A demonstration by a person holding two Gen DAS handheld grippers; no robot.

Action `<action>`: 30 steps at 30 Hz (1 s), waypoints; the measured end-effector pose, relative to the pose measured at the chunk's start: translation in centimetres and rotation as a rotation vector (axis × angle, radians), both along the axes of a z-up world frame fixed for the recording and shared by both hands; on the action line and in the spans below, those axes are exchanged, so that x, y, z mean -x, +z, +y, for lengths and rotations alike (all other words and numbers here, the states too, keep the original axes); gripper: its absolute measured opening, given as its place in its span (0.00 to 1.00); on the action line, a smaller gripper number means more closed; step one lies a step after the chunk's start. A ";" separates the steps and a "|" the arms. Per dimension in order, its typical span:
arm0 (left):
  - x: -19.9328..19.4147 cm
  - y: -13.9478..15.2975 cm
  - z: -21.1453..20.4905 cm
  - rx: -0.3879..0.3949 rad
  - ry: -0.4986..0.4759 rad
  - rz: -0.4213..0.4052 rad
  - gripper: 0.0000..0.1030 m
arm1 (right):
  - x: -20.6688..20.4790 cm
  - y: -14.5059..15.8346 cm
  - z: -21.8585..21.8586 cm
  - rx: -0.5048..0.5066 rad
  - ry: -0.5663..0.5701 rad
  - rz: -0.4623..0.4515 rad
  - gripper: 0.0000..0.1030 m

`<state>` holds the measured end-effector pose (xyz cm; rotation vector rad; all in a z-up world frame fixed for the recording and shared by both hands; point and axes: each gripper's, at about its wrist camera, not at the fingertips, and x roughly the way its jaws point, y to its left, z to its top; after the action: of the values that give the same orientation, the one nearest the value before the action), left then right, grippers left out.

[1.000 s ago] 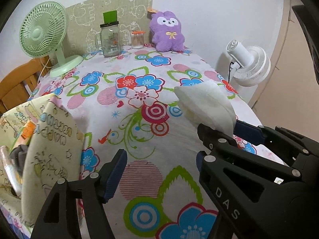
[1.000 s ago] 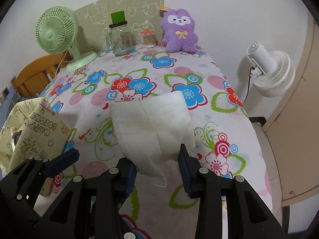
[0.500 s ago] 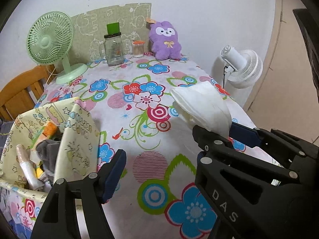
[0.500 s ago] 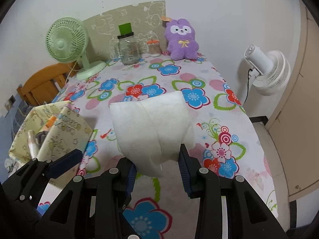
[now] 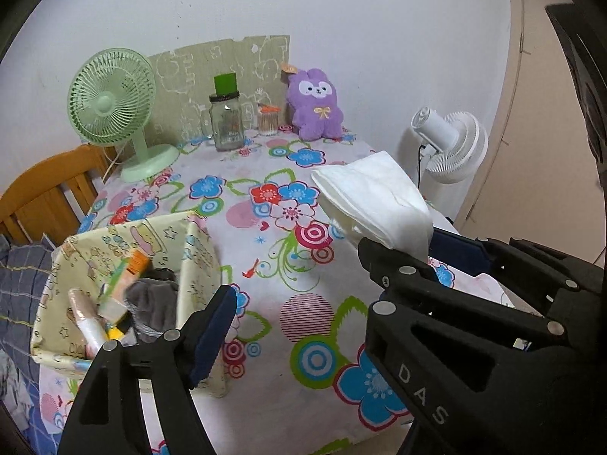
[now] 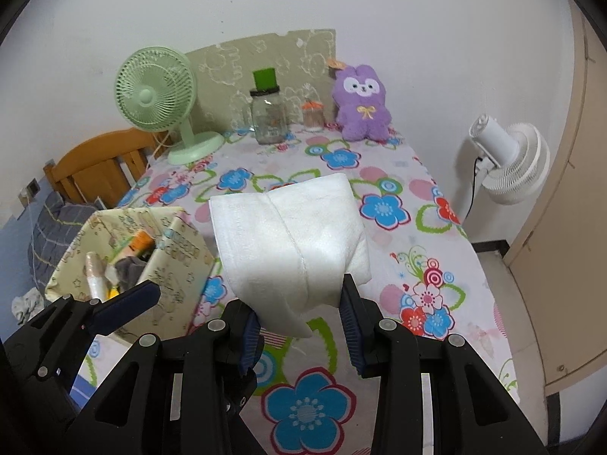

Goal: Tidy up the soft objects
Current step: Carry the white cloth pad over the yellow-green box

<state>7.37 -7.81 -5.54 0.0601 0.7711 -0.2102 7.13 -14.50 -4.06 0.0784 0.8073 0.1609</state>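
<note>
The right gripper (image 6: 299,322) is clamped on a folded white soft cloth pad (image 6: 292,235), its blue-lined fingers (image 6: 351,326) pressing the lower end from both sides. The pad sticks up and forward out of the grip, held in the air above the table rather than lying on it.

The left gripper (image 5: 299,326) holds nothing. Its jaws have just been spreading wider, and only the tablecloth shows between them. From its own camera, the black frame of the right gripper crosses in front on the right side, with the white pad rising out of it.

Just beside the left gripper, at the near left edge of the table, stands a pale yellow fabric box printed with cartoon drawings (image 5: 197,250). Inside it are a grey soft item (image 5: 151,303), a pinkish tube (image 5: 85,314) and some orange and yellow packets; I cannot tell what those are.

The table wears a white tablecloth with bright blue, red and pink flowers (image 6: 383,208). At the far end, against the wall, sit a mint-green desk fan (image 6: 159,94), a clear glass jar with a green lid (image 6: 267,113), a small clear jar with an orange lid (image 6: 313,113) and a purple plush bunny (image 6: 362,102). A white floor fan (image 6: 512,159) stands off the right side, and a wooden chair back (image 6: 95,163) is at the left.
</note>
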 end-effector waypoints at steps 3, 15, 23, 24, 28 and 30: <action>0.5 0.7 0.5 -0.003 0.000 -0.007 0.77 | 0.4 0.8 0.7 0.009 0.009 -0.006 0.39; 1.2 2.7 3.4 -0.022 0.025 -0.061 0.81 | 1.0 3.3 3.8 0.032 0.039 -0.063 0.39; 0.8 3.1 5.6 -0.032 0.057 -0.075 0.85 | 0.5 4.0 5.9 0.040 0.076 -0.076 0.39; 0.8 3.1 6.0 -0.034 0.063 -0.077 0.86 | 0.4 4.0 6.3 0.040 0.083 -0.076 0.39; 0.6 3.0 7.2 -0.036 0.084 -0.077 0.88 | 0.1 4.0 7.6 0.042 0.110 -0.076 0.39; 0.6 2.9 7.7 -0.035 0.092 -0.076 0.89 | -0.1 3.9 8.3 0.041 0.125 -0.077 0.39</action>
<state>6.75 -0.10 -2.63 0.0655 0.7002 -0.1061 7.23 -6.24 -0.11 -0.0166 0.7387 0.2639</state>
